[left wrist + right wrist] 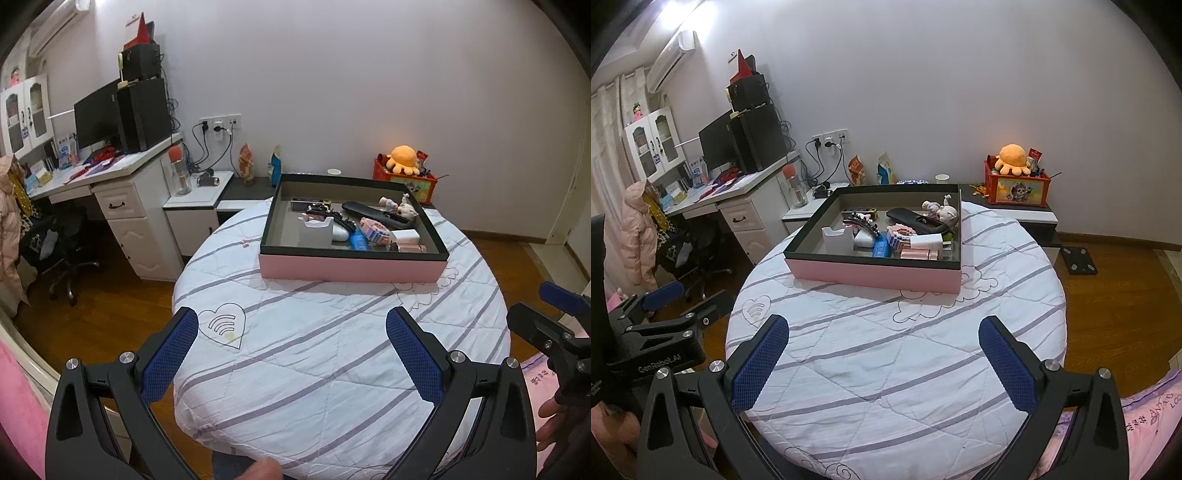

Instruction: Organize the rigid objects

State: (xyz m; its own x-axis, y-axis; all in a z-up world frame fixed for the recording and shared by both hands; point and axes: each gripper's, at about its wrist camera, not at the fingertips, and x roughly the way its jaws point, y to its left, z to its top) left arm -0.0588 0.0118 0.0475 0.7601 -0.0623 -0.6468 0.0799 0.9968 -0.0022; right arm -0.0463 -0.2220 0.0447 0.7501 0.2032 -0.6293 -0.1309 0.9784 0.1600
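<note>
A shallow pink box [351, 267] [871, 275] with a black rim rests on the far side of a round table covered in a striped white quilt [314, 350] [886, 350]. Inside lie a black remote [373, 214] [916, 218], a white holder [316, 232] [838, 240], a black hair clip [864, 221], a pink block toy [375, 230] [899, 236], a blue item [357, 242] [881, 247], a white charger [404, 235] [927, 242], pink tubes [919, 254] and small figurines [400, 206] [942, 210]. My left gripper [291, 325] and right gripper [882, 332] both hang open and empty over the near side of the quilt.
A white desk [122, 173] with a monitor and computer tower stands at the left, an office chair [62, 254] beside it. A red toy crate [1019, 188] with an orange plush sits on a low cabinet behind the table. Wooden floor surrounds the table.
</note>
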